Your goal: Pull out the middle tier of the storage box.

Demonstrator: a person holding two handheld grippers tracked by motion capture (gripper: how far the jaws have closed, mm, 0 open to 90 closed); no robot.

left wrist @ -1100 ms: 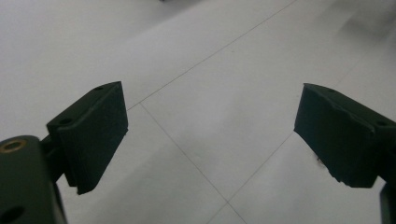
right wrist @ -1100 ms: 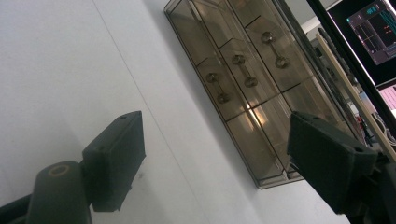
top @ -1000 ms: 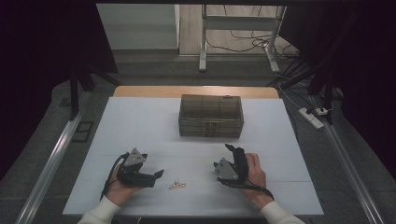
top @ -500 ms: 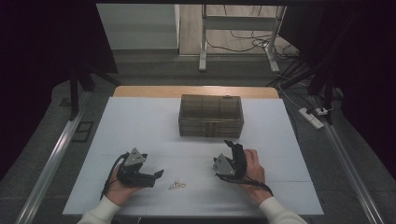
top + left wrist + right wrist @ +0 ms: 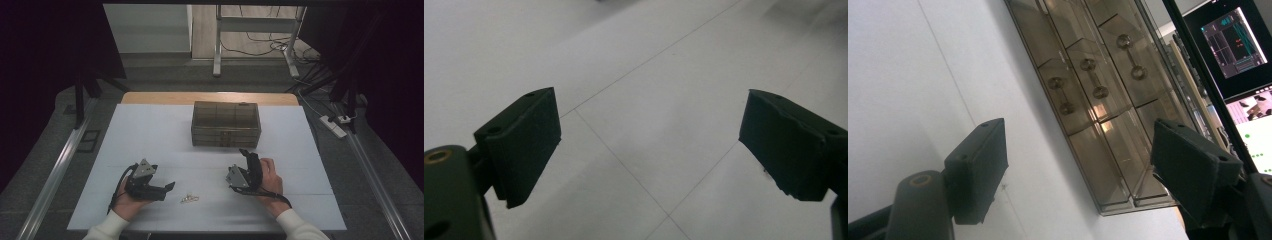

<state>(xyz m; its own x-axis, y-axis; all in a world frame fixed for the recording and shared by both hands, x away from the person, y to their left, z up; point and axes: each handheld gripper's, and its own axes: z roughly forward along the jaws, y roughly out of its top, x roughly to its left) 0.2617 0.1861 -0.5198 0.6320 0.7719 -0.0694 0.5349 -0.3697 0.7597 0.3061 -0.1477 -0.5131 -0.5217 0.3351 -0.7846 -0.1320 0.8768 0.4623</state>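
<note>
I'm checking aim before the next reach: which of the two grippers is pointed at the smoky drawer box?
The right gripper: its open jaws frame the drawer box and its knobs. The left gripper points sideways toward the small metal piece.

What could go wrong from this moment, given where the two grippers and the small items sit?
1. The small metal piece lies flat on the table; the open left gripper beside it may push it away instead of pinching it.
2. The right gripper, open and tilted, points at the drawer box; the light box may slide if a knob is tugged.
</note>
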